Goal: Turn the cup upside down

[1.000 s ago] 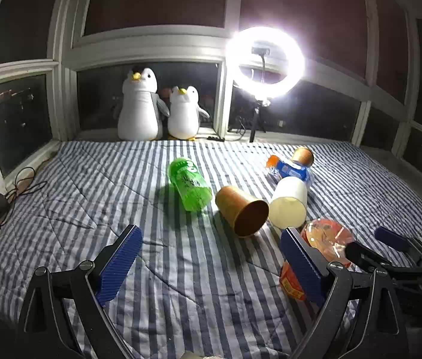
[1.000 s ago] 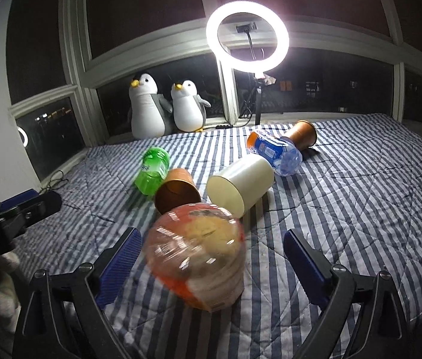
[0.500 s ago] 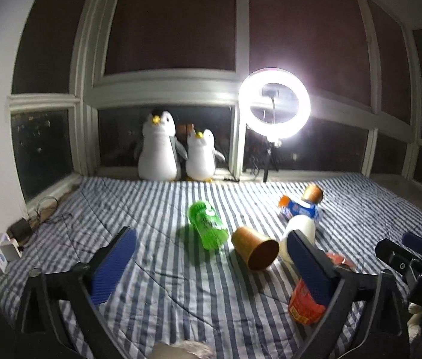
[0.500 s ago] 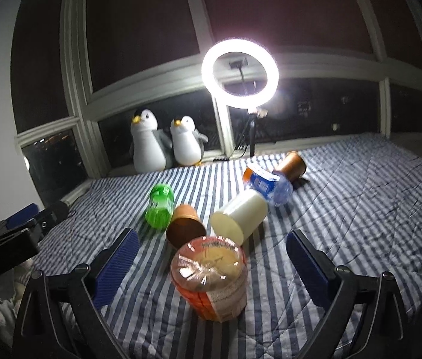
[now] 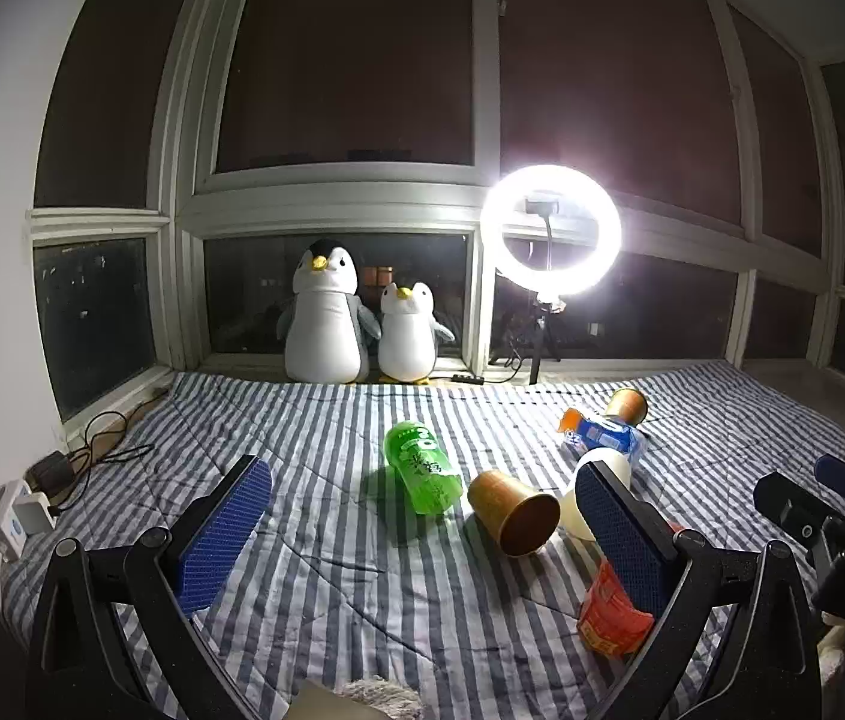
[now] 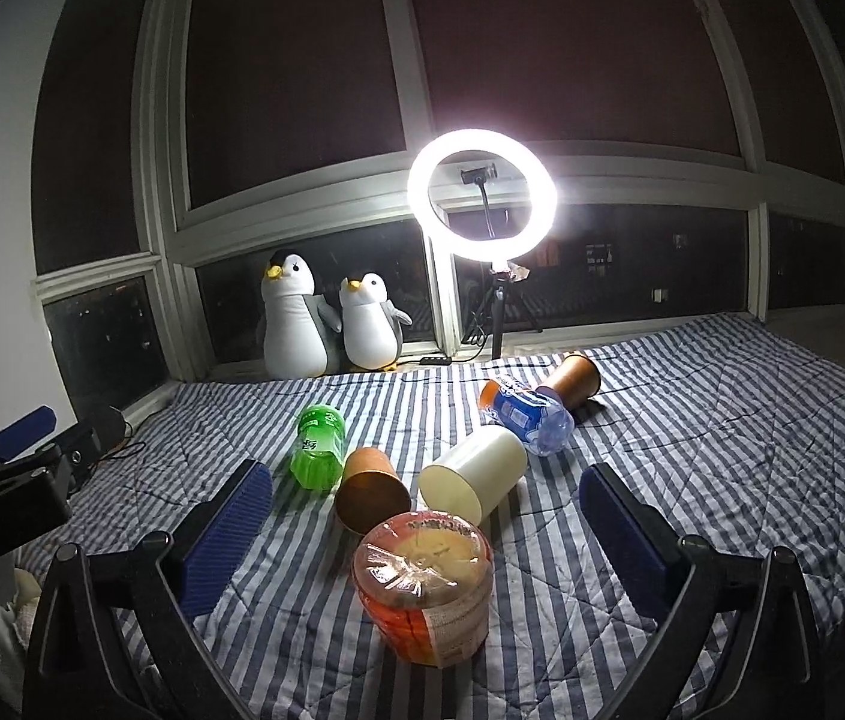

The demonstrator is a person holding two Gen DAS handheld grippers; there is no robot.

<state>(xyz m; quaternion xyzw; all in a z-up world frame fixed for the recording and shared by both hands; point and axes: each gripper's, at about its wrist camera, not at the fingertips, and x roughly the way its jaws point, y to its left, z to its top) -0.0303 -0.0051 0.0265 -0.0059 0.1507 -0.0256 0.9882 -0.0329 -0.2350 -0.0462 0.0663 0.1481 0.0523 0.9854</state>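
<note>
A brown paper cup (image 5: 515,510) (image 6: 371,489) lies on its side on the striped bedspread (image 5: 332,540), its mouth toward me. Beside it lies a white cup (image 6: 473,477), partly hidden by a finger in the left wrist view (image 5: 593,474). A second brown cup (image 5: 626,405) (image 6: 572,381) lies farther back. My left gripper (image 5: 422,477) hovers open and empty, short of the cups. My right gripper (image 6: 425,474) is open too, and an orange noodle bowl (image 6: 422,588) stands on the bed between its fingers, untouched.
A green bottle (image 5: 422,468) (image 6: 319,447) and a blue-labelled bottle (image 5: 599,435) (image 6: 527,417) lie among the cups. Two plush penguins (image 5: 326,318) and a lit ring light (image 5: 551,228) stand at the window. Cables and a power strip (image 5: 26,516) lie at the left bed edge.
Both grippers have drawn back and tilted upward, so more window shows. The noodle bowl now appears farther from the right gripper and stands steady on the bed.
</note>
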